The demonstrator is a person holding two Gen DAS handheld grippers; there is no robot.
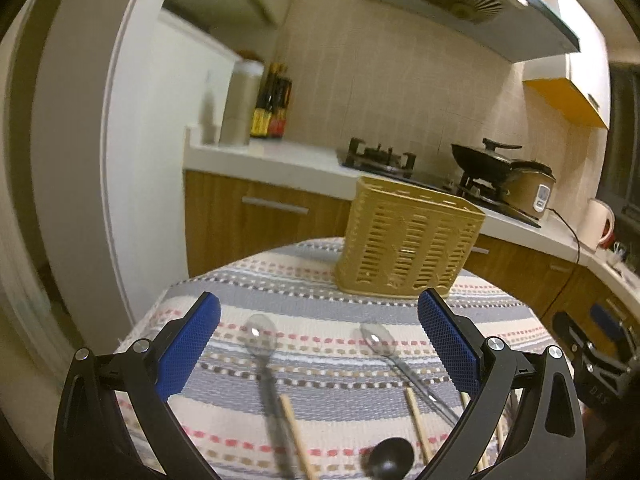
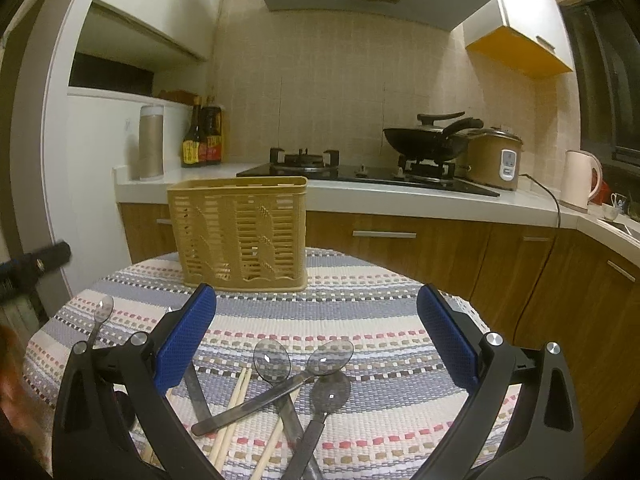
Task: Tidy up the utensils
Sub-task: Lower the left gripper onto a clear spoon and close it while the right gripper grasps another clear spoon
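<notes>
Left gripper (image 1: 319,312) wide, holding nothing; right gripper (image 2: 317,304) wide, holding nothing; spoons (image 2: 304,364) and chopsticks (image 2: 234,408) loose on striped cloth (image 2: 360,320), just before yellow slotted caddy (image 2: 240,232)

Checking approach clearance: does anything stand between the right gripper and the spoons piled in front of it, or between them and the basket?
Nothing visible blocks either path. The right gripper is open above the crossed spoons; only bare striped cloth separates them from the basket.
</notes>
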